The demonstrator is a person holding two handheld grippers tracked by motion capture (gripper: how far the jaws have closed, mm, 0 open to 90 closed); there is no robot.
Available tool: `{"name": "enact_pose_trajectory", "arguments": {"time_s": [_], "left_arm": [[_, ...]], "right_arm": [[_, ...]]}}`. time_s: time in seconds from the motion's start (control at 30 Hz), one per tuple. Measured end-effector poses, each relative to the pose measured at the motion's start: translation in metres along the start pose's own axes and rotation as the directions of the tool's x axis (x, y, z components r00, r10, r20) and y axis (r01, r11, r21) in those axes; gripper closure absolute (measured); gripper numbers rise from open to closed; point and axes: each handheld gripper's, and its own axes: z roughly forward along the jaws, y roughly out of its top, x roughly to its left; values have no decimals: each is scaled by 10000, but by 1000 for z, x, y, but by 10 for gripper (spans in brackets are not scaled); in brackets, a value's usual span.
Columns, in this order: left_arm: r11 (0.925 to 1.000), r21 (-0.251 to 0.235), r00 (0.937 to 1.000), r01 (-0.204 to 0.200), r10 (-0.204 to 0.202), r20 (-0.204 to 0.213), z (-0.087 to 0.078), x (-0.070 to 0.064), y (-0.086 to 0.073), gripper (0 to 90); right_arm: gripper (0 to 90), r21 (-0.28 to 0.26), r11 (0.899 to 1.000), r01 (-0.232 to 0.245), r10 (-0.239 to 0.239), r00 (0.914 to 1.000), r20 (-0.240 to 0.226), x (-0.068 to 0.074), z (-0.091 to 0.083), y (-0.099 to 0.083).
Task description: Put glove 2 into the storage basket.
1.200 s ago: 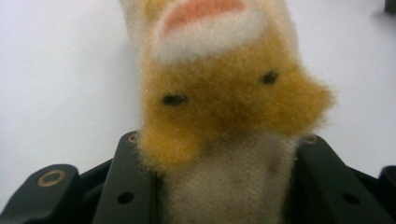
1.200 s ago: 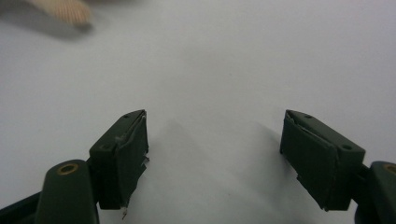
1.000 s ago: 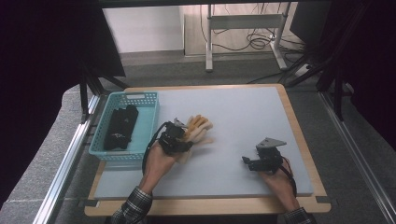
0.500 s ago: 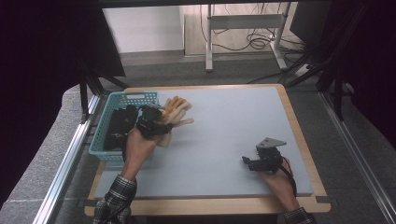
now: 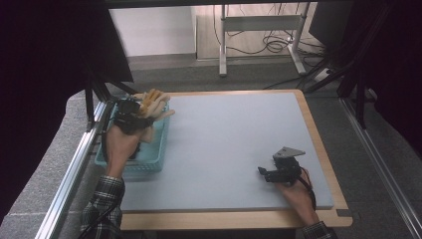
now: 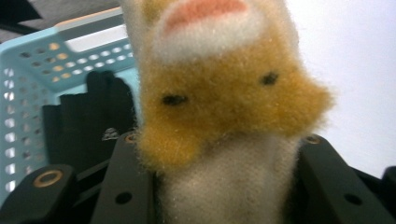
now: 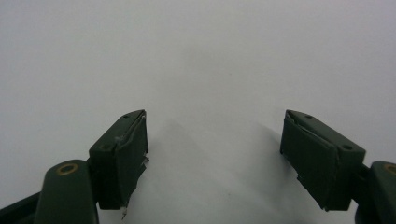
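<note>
Plush toy point(image 6: 219, 107) is being clamped between left gripper point(image 5: 130, 113) jaws, hiding much of the basket point(image 6: 28, 84); right gripper point(image 7: 215, 158) jaws are being held wide.

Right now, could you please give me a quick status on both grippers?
Left gripper shut on plush toy, above blue basket. Right gripper open, empty, over the mat. Black item already in basket.
</note>
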Motion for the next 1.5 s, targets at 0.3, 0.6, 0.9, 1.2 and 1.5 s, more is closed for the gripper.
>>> {"name": "enact_pose_trajectory", "arguments": {"time_s": [0.3, 0.6, 0.9, 1.2, 1.5], "left_arm": [[9972, 587, 9975, 467, -434, -558, 22, 23, -4, 578], [9898, 1151, 9898, 844, -700, -1240, 49, 36, -7, 575], [9807, 1773, 9924, 828, -648, -1049, 77, 34, -13, 569], [9668, 2505, 9986, 504, -453, -262, 109, 21, -20, 514], [9441, 3254, 9983, 536, -433, -390, 119, 24, -23, 224]], "right_arm": [[226, 2, 10000, 0, 0, 10000, 1, 0, 0, 0], [226, -2, 10000, -6, 6, 10000, -4, 0, 0, 0], [226, -6, 10000, -9, 9, 10000, -6, 0, 0, 0], [225, -6, 10000, -9, 9, 10000, -9, 0, 0, 0], [225, -2, 10000, -9, 9, 10000, -6, 0, 0, 0]]}}
